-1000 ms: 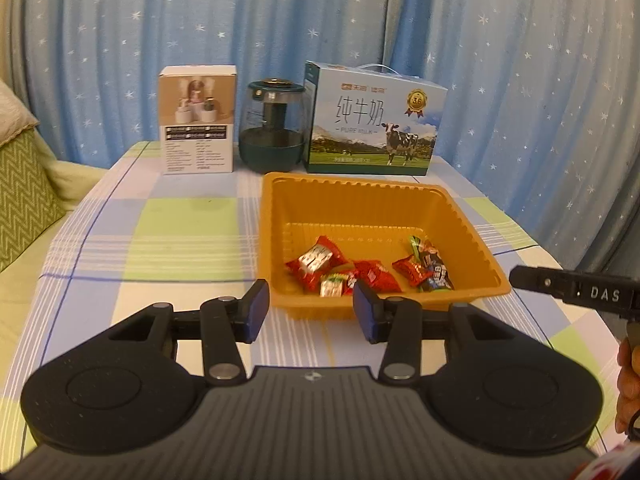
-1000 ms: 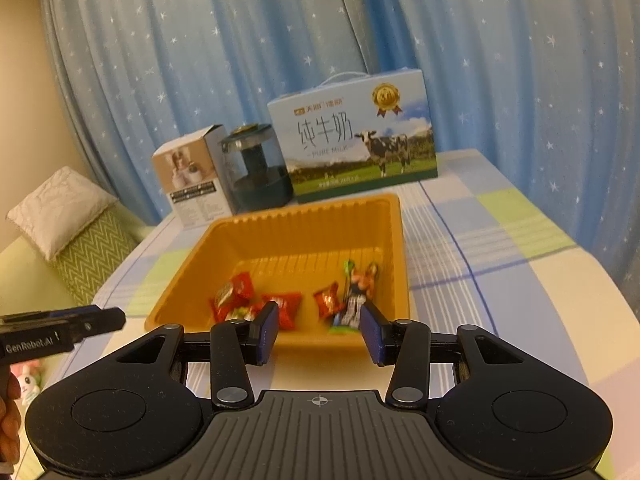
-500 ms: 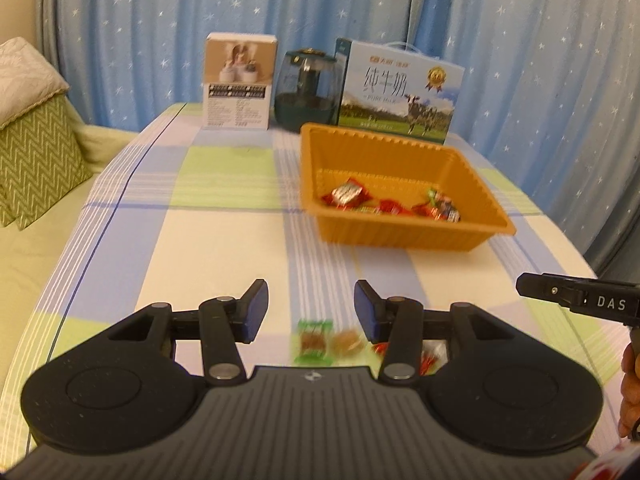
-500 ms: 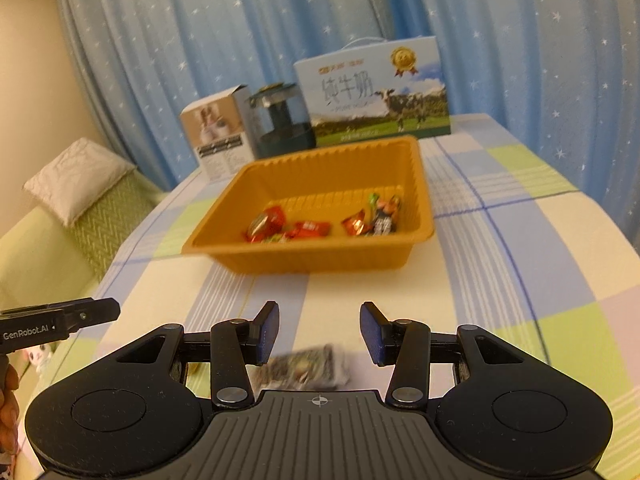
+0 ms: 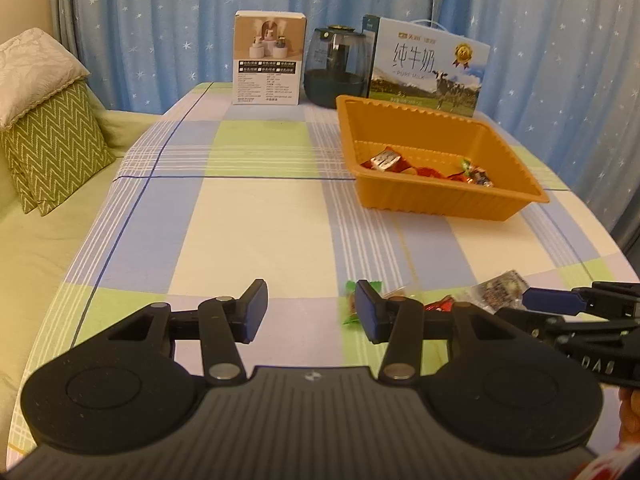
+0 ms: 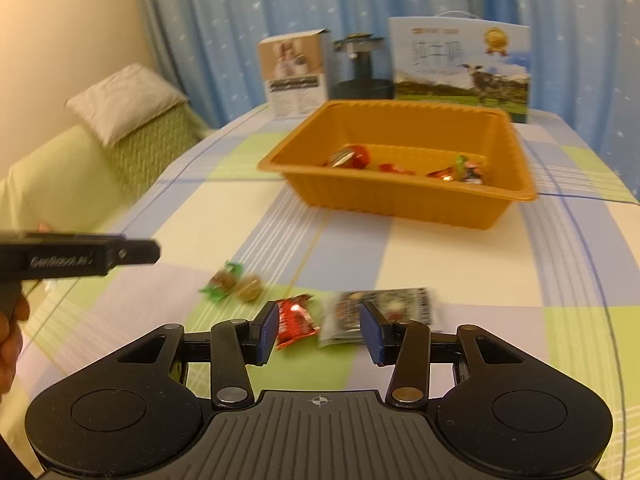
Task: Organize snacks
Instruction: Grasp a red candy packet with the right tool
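My left gripper (image 5: 308, 307) hangs low over the near end of the checked tablecloth (image 5: 248, 232), its two blue-padded fingers spread apart with nothing but bare cloth between them. A green-wrapped candy (image 5: 352, 308) lies just at the outer side of its right pad, partly hidden behind it, and I cannot tell whether the two touch. My right gripper (image 6: 320, 330) is also spread — nothing is pinched. Seen from the right wrist, a red-wrapped snack (image 6: 296, 320) lies on the cloth between its fingers, close to the left pad, and a flat silvery packet (image 6: 384, 306) lies partly behind the right pad; that view is blurred, so the print on the packet is unreadable. A little to the left of these sit the green-wrapped candy and a small brown sweet (image 6: 249, 287) side by side. Farther up the table stands the orange tray (image 5: 440, 204), well apart from the loose snacks, with several red and mixed-colour wrapped pieces (image 5: 424, 166) already lying in its bottom. Behind the tray, along the starry blue curtain (image 5: 160, 20), stand a small white product box (image 5: 267, 64), a dark glass pot (image 5: 334, 66) and a milk carton (image 5: 428, 66) with a cow printed on it. A green zigzag cushion (image 5: 52, 148) sits off to the left.
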A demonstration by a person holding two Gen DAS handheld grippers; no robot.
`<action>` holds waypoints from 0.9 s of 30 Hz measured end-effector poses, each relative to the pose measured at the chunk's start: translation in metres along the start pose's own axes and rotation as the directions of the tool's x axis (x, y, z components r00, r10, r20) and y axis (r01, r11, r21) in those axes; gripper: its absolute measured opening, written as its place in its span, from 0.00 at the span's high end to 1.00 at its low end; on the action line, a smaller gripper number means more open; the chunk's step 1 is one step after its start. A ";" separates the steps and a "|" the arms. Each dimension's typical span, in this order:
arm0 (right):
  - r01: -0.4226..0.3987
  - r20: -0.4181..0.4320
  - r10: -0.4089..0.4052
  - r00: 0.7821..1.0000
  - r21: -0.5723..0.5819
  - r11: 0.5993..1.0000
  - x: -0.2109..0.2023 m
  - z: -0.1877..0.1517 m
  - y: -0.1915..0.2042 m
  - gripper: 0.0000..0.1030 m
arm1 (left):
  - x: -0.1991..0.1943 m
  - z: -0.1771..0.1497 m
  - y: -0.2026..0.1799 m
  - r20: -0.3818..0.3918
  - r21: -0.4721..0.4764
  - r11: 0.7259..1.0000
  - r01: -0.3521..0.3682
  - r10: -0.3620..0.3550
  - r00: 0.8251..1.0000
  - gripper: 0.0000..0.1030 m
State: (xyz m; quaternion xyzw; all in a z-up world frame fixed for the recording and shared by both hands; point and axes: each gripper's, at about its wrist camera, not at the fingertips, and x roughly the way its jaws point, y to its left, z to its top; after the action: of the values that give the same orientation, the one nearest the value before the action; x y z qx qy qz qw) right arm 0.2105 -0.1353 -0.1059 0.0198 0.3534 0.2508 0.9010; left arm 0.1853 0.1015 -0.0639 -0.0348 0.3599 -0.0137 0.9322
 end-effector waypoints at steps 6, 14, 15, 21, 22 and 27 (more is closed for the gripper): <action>-0.009 -0.023 0.008 1.000 -0.056 0.998 0.019 -0.002 0.014 0.56 | 0.004 0.000 -0.001 -0.018 0.003 1.000 0.009 -0.009 1.000 0.56; -0.005 -0.041 0.000 0.999 -0.127 0.992 0.041 -0.001 0.023 0.56 | 0.009 -0.001 -0.004 -0.029 0.030 1.000 -0.007 0.008 1.000 0.53; -0.006 -0.045 0.000 0.999 -0.133 0.991 0.044 -0.002 0.023 0.56 | 0.010 -0.001 -0.003 -0.034 0.025 1.000 -0.003 0.004 0.999 0.53; 0.014 -0.063 -0.024 0.998 -0.146 0.989 0.057 -0.005 0.027 0.57 | 0.015 -0.002 -0.002 -0.050 0.018 1.000 0.009 -0.008 0.999 0.51; 0.017 -0.063 -0.026 0.998 -0.140 0.990 0.058 -0.004 0.027 0.59 | 0.016 -0.002 -0.002 -0.052 0.019 1.000 0.013 -0.012 0.999 0.51; 0.044 -0.065 -0.052 0.997 -0.118 0.992 0.062 -0.003 0.024 0.69 | 0.018 -0.002 -0.004 -0.063 0.020 0.999 0.034 -0.033 0.997 0.51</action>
State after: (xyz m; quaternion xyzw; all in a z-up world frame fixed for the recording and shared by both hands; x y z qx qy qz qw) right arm 0.2368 -0.0862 -0.1417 -0.0499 0.3688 0.2498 0.8939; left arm 0.1973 0.0964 -0.0776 -0.0305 0.3884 -0.0343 0.9204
